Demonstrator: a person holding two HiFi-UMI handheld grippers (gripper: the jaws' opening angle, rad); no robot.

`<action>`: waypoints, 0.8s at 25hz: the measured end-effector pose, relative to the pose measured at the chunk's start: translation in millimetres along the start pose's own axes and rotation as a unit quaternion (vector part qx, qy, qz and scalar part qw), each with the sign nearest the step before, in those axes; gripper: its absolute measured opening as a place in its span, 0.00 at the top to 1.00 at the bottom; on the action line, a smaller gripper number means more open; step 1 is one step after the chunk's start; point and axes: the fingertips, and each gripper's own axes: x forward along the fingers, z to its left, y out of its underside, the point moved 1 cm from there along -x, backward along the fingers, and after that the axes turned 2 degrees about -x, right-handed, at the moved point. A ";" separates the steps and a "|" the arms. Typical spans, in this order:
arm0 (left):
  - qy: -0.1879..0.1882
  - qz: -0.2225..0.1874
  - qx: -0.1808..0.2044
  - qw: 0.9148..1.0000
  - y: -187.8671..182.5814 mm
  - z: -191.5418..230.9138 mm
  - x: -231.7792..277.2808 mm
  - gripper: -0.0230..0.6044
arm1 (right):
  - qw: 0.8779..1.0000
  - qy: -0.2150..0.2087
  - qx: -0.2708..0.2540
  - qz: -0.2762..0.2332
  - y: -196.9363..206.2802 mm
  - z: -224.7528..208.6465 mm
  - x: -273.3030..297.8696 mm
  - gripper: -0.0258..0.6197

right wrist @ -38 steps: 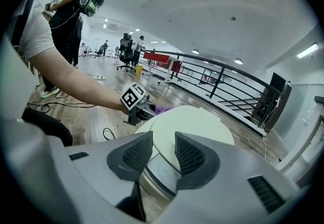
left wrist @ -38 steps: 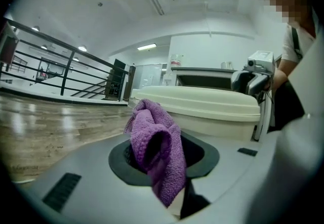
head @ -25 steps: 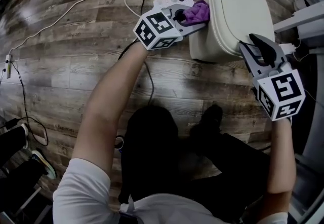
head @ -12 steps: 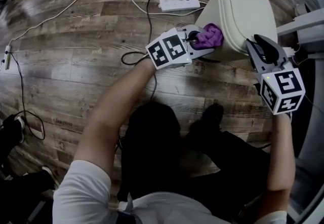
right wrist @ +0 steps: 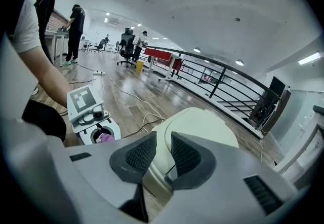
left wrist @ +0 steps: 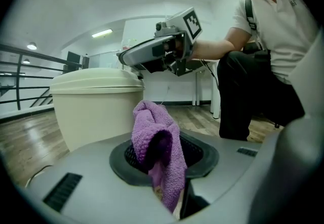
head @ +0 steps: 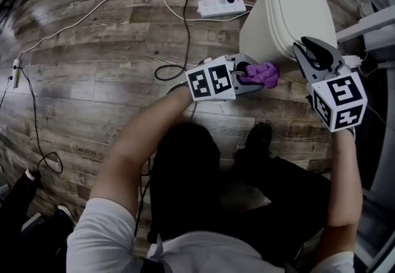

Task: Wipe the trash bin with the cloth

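Floor: wood planks (head: 92, 80) fill the head view; cables (head: 187, 25) trail across them at the left and top.
Power strip: a white one (head: 217, 7) lies on the floor at the top, just left of the trash bin, with plugs in it.
Left arm: a bare forearm (head: 142, 136) reaches up from a white sleeve at the bottom toward the middle of the head view.
Left gripper: it (head: 245, 74) lies nearly level and points right, toward the lower side of the bin. Its marker cube faces up.
Left jaws: closed on the cloth, which is pinched low between them and stands up out of the gap in a rumpled fold.
Cloth: purple terry (head: 262, 74), bunched at the left gripper's tip, right against the bin's near side below the lid. Whether it touches the wall I cannot tell.
Trash bin: cream, with a rounded lid that is down (head: 290, 12). It stands upright on the floor at the upper right of the head view, between the two grippers.
Right gripper: it (head: 311, 52) comes in from the right and tilts down at the near right edge of the bin's lid.
Right jaws: they have just been closing and now stand a narrow gap apart, with the bin's lid edge in that gap. Whether the pads press on it I cannot tell.
Right arm: a bare forearm (head: 342, 179) runs down the right side of the head view.
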 end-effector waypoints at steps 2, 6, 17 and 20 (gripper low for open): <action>-0.009 -0.001 -0.010 1.000 5.4 3.1 -12.6 0.79 | 1.000 -0.003 0.026 -0.014 -9.6 -3.6 -4.7 0.82; -0.049 0.000 -0.042 0.998 21.5 31.3 -40.9 0.79 | 0.994 -0.025 0.081 -0.064 -38.4 -24.4 -13.0 0.82; -0.188 -0.009 -0.148 0.971 75.1 139.2 -58.9 0.79 | 0.991 0.003 0.102 -0.090 -12.6 -94.8 35.8 0.87; -0.208 -0.006 -0.162 0.965 84.9 162.7 -56.4 0.79 | 0.994 0.012 0.072 -0.078 -16.3 -106.7 32.7 0.87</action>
